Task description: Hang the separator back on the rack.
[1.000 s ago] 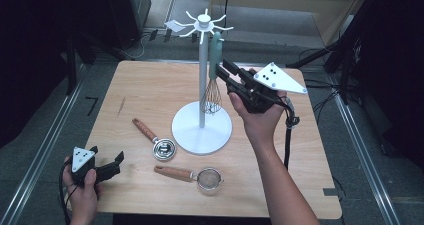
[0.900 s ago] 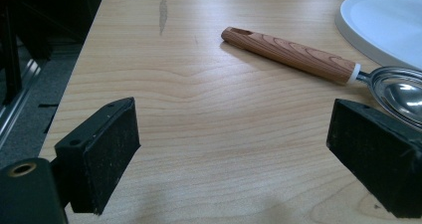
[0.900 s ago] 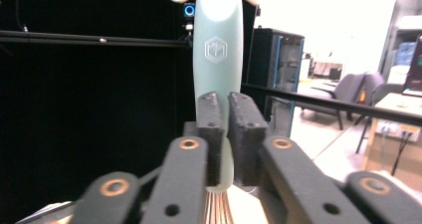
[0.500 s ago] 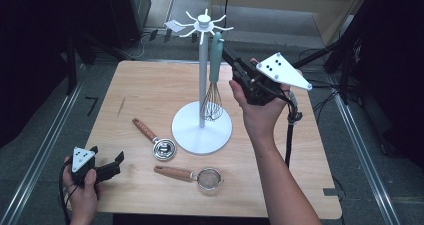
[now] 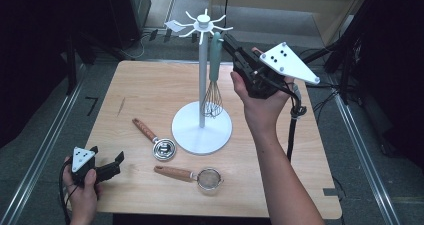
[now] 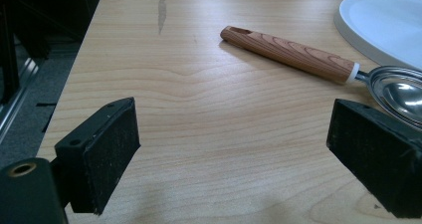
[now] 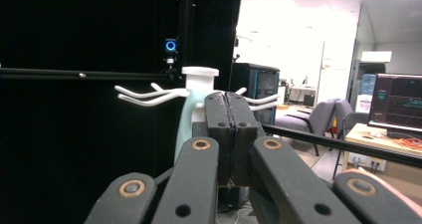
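Two grippers show in the high view. The right gripper (image 5: pixel 231 46) sits upper centre-right, raised beside the white stand (image 5: pixel 202 85), its jaws pressed together with nothing between them, tips near the whisk (image 5: pixel 214 80) that hangs from a stand arm. In its own view the closed jaws cover part of the whisk's pale green handle. The left gripper (image 5: pixel 117 161) rests at the table's (image 5: pixel 150 85) lower left, jaws wide and empty. A scoop (image 5: pixel 155 139) and a strainer (image 5: pixel 192 175) lie at lower centre.

light wooden table (image 5: pixel 150 92), white round stand base (image 5: pixel 202 127) at centre, wood-handled measuring scoop (image 5: pixel 154 139) and strainer (image 5: pixel 192 175) in front
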Demonstrator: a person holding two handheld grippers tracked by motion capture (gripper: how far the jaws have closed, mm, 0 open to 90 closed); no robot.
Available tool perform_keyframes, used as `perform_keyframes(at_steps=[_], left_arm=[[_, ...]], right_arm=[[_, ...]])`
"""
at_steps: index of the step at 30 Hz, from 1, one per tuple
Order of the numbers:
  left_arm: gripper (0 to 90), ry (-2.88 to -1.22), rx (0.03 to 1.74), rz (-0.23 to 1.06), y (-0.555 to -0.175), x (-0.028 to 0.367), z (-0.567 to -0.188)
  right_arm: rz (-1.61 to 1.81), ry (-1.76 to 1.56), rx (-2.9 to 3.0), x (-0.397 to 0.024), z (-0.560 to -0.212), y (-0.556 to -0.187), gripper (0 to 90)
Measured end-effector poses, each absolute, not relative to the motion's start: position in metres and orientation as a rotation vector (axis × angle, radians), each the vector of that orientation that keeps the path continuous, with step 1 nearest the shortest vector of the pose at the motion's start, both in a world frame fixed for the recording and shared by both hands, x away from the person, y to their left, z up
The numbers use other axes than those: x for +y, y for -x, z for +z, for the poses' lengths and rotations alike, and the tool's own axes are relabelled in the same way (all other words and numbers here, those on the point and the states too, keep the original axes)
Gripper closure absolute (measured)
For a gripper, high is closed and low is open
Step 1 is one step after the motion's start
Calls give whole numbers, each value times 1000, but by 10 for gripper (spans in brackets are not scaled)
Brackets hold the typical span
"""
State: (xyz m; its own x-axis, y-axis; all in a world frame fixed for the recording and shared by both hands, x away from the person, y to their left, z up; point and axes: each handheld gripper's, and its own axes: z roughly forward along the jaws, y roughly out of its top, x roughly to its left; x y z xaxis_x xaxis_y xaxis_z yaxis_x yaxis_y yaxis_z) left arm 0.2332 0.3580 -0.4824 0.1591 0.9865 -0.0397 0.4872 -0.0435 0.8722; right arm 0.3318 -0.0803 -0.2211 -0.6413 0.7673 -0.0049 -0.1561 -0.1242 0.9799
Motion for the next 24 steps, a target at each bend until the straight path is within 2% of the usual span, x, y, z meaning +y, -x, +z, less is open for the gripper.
perform_keyframes(at_steps=[14,24], left_arm=[[64,-1646,1437,794,-233,358,-482],[64,-1644,1439,794,-233,358,-482]], right_arm=[[1824,-635,1543,-68,-220,-321,900],[1763,-773,1555,-75,-230,-342,900]])
